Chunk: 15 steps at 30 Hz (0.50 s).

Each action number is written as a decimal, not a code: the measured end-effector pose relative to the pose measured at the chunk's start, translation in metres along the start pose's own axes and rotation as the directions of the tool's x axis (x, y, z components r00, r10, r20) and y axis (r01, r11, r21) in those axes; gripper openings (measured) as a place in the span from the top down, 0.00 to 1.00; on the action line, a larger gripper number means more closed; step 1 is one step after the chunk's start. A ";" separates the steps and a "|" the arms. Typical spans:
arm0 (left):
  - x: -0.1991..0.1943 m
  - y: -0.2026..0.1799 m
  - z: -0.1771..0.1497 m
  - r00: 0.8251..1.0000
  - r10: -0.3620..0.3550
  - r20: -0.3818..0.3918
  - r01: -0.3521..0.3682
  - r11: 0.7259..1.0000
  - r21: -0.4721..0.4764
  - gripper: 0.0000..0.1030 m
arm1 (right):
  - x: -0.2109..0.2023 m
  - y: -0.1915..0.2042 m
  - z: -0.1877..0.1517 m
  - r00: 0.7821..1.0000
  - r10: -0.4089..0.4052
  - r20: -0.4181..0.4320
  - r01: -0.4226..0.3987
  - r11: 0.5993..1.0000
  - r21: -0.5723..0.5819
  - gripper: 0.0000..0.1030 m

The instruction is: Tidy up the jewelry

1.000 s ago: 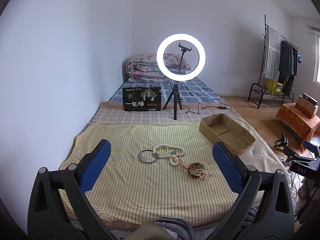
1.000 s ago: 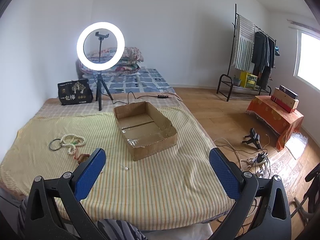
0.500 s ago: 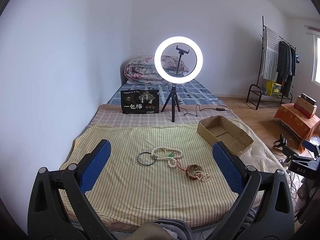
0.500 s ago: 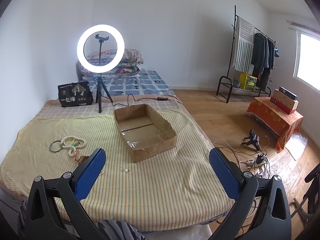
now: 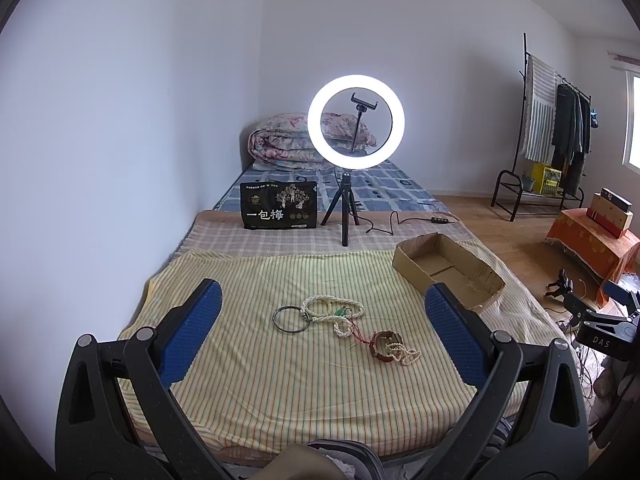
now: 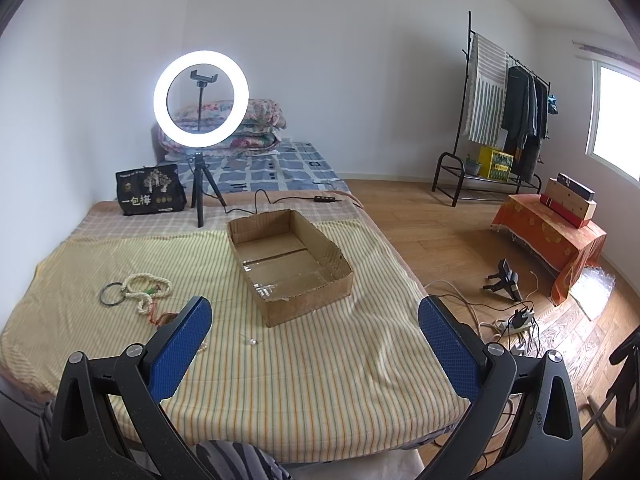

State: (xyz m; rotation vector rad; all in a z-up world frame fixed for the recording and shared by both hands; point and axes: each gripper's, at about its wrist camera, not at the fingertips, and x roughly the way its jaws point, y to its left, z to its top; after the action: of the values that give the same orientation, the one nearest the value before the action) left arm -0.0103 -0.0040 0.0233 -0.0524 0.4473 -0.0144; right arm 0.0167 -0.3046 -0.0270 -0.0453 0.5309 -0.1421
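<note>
Jewelry sits loose on the striped cloth (image 5: 248, 364): dark ring (image 5: 289, 319), bead necklace (image 5: 334, 311), brown bracelet (image 5: 386, 344), all ahead between the left gripper (image 5: 323, 334) jaws. Cardboard box (image 6: 289, 258), likely the drop target, lies ahead between the right gripper (image 6: 316, 334) jaws. Both spread wide, holding nothing, well short of contact.

Bracelet (image 6: 170, 317) half behind gripper finger (image 6: 176, 350)

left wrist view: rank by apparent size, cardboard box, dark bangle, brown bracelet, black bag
1. cardboard box
2. black bag, which sits farther back, so its true size against the box is unsure
3. dark bangle and brown bracelet: look about alike, the bangle slightly wider; not ranked.
</note>
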 end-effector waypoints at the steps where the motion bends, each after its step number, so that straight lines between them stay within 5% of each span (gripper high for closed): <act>1: 0.000 0.000 0.000 1.000 0.000 0.000 0.000 1.000 0.000 0.00 | 0.000 0.000 0.000 1.000 0.001 -0.001 -0.001 1.000 0.000 0.01; 15: 0.001 -0.002 -0.002 1.000 -0.003 -0.002 0.003 1.000 0.001 0.00 | 0.000 -0.001 -0.001 1.000 0.000 -0.001 0.000 1.000 0.000 0.01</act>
State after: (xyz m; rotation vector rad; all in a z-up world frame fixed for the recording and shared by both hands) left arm -0.0106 -0.0057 0.0216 -0.0523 0.4488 -0.0172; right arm 0.0165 -0.3052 -0.0274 -0.0457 0.5315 -0.1422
